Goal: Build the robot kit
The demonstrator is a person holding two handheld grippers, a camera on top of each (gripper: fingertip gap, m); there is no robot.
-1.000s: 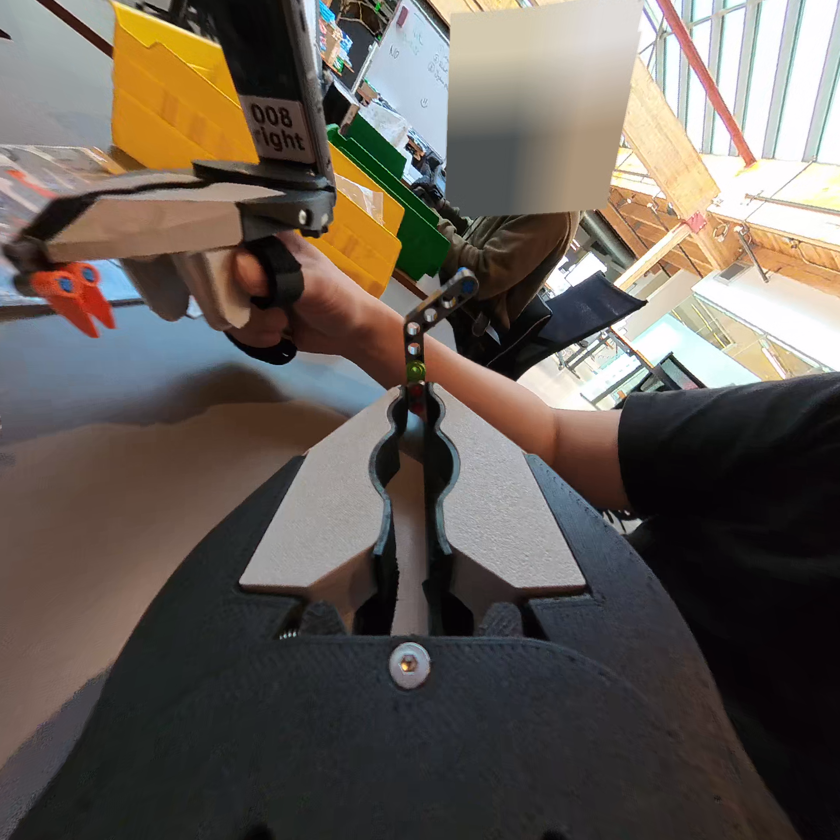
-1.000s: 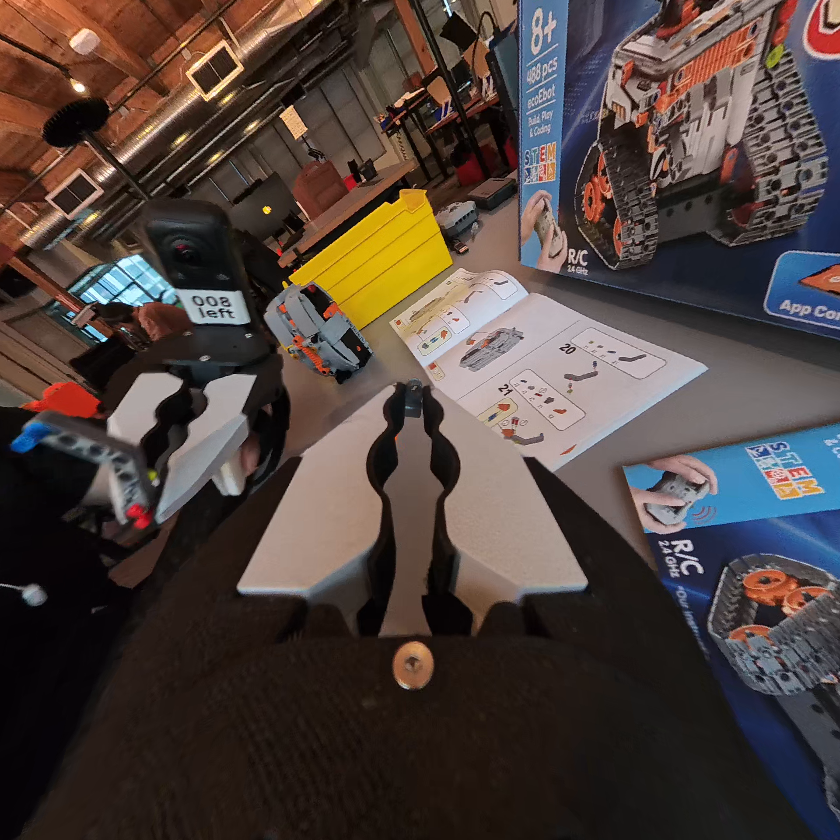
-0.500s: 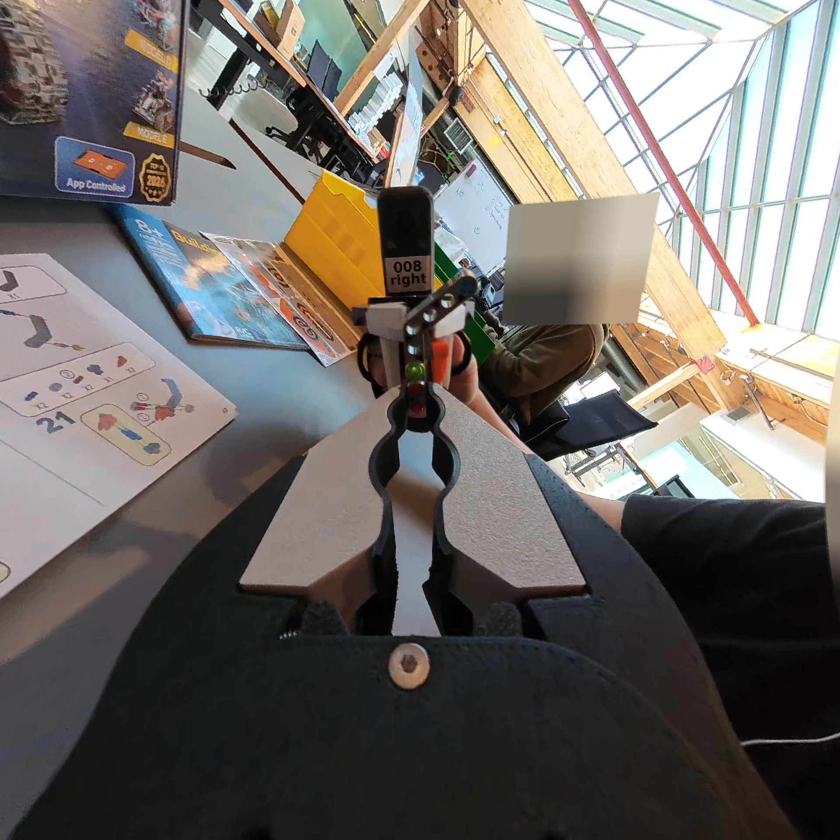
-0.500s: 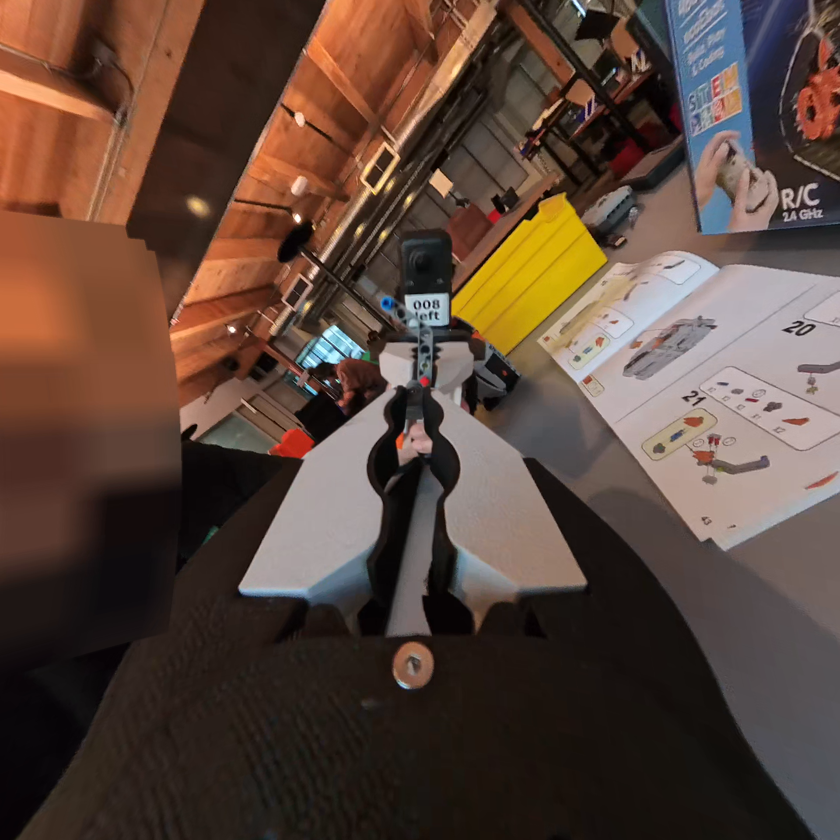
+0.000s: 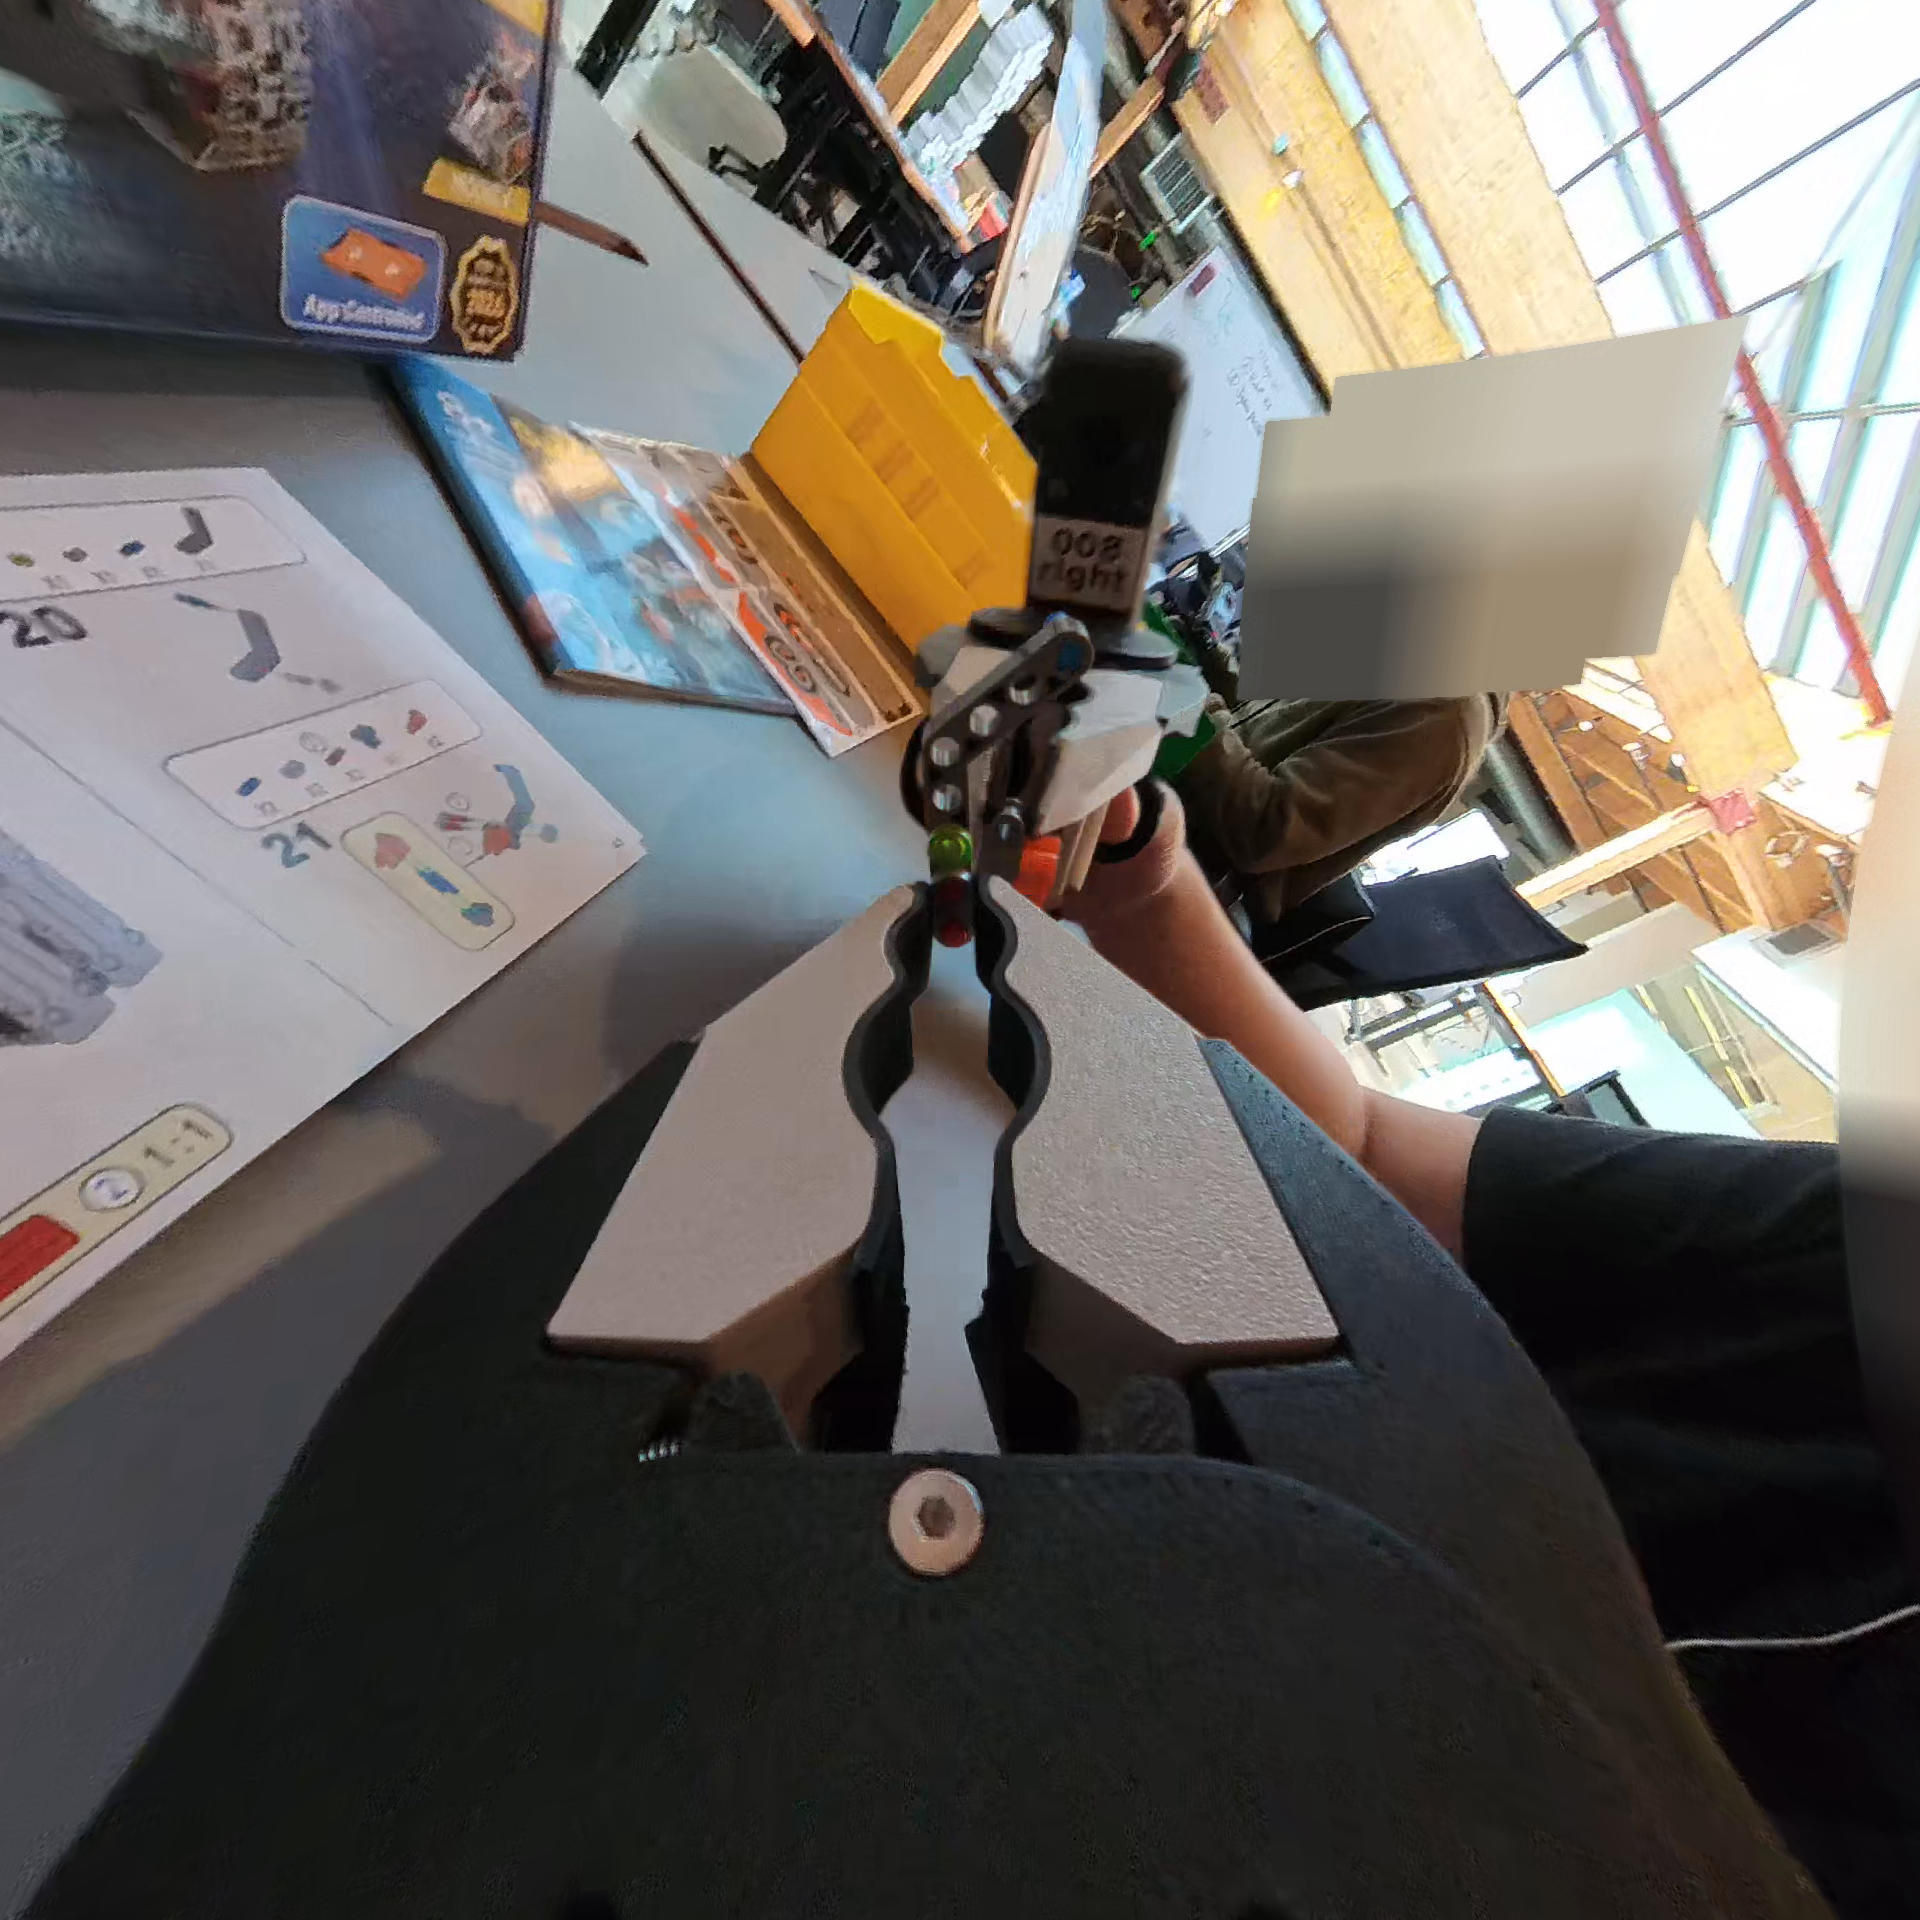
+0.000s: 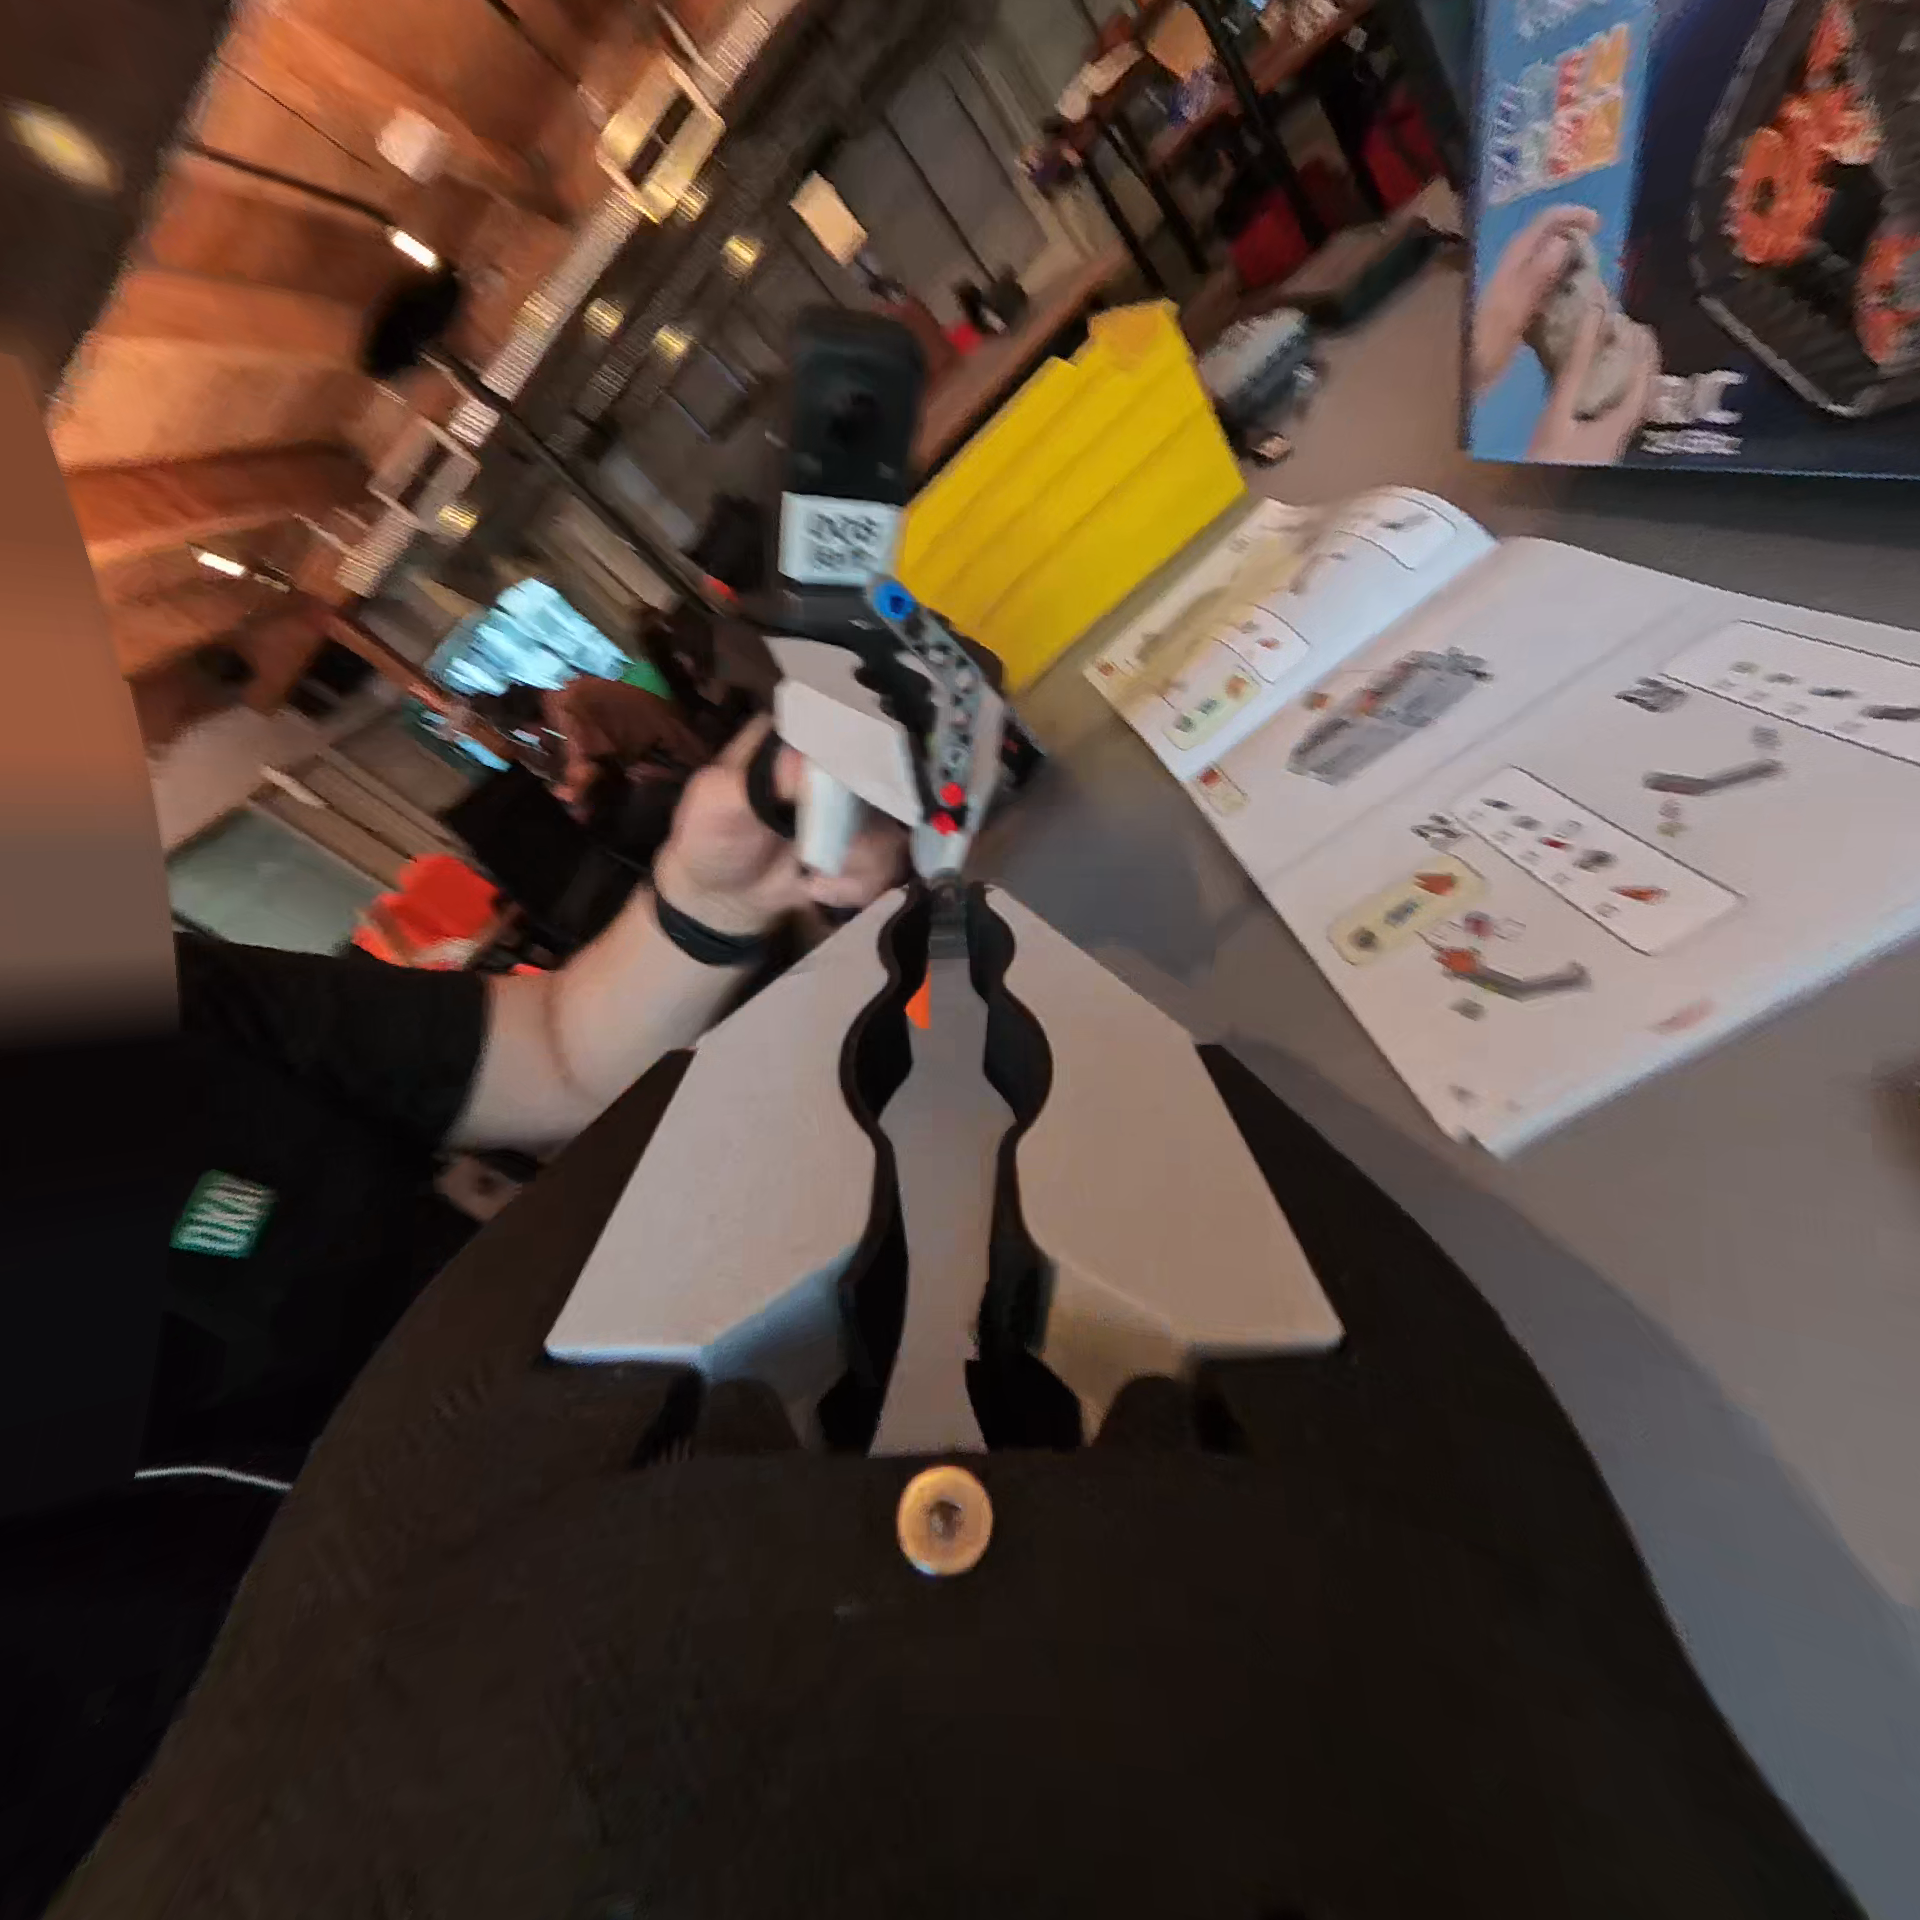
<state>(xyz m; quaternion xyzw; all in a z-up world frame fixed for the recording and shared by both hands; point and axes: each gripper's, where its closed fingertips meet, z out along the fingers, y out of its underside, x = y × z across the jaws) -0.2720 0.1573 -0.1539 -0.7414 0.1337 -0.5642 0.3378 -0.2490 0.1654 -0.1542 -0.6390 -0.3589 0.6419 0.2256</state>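
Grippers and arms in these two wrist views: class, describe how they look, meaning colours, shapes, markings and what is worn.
Each gripper, left and right, has pale grey wedge fingers with wavy black inner edges on a black textured body with a silver screw. Each carries a black camera with a white label. The person wears black short sleeves and a black wristband.

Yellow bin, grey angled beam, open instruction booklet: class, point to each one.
yellow bin (image 5: 894, 488), left wrist view, ribbed side wall
grey angled beam (image 5: 992, 717), left wrist view, holed middle stretch
instruction booklet (image 6: 1538, 790), right wrist view, open right-hand page
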